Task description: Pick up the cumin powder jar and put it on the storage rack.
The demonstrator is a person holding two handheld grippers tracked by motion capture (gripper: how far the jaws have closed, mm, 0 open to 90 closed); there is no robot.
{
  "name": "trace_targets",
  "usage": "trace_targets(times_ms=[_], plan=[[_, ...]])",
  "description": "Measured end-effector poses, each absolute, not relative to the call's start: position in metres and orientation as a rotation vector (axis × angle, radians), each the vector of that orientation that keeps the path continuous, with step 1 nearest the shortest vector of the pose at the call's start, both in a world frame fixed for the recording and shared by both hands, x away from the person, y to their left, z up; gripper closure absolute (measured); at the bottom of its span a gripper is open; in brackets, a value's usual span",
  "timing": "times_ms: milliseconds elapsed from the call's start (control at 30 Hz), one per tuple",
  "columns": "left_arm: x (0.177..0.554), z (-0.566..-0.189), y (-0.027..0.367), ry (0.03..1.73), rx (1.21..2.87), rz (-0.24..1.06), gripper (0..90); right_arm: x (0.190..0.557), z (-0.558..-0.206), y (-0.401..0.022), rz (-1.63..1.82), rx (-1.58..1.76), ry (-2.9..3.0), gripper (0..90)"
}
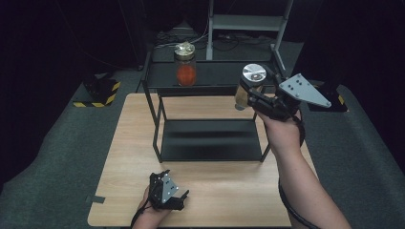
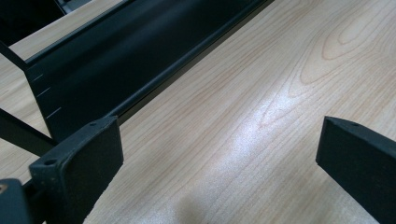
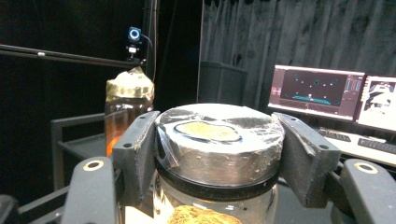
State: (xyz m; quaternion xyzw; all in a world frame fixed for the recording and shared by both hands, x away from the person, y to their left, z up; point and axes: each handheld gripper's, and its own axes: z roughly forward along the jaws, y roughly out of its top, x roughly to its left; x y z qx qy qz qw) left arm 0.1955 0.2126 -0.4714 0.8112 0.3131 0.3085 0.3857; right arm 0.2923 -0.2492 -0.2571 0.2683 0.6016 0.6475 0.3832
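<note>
1. My right claw (image 1: pixel 248 95) is clamped on a glass jar with a silver lid (image 1: pixel 253 73), its pads pressing just under the lid on both sides.
2. I hold that jar in the air beside the right end of the black shelf rack (image 1: pixel 210 76), about level with its top shelf, clear of the tabletop (image 1: pixel 124 157).
3. In the right gripper view the silver lid (image 3: pixel 219 133) sits between my two black jaws, with something golden visible inside the glass below.
4. A second jar with a gold lid and orange contents (image 1: pixel 185 64) stands upright on the rack's top shelf, towards its left.
5. My left claw (image 1: pixel 184 194) rests low at the near edge of the tabletop, its jaws spread wide with bare wood between them.
6. In the left gripper view the rack's lower shelf (image 2: pixel 116 60) lies just ahead of those jaws.
</note>
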Motion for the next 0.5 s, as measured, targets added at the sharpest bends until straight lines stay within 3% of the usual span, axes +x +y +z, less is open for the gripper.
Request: trace_targets(times_ms=[500], plan=[[0.196,-0.471,0.213,0.797,2.067,0.785,1.0,0.312,-0.242,-0.235,1.605,0.697,1.525,34.1]])
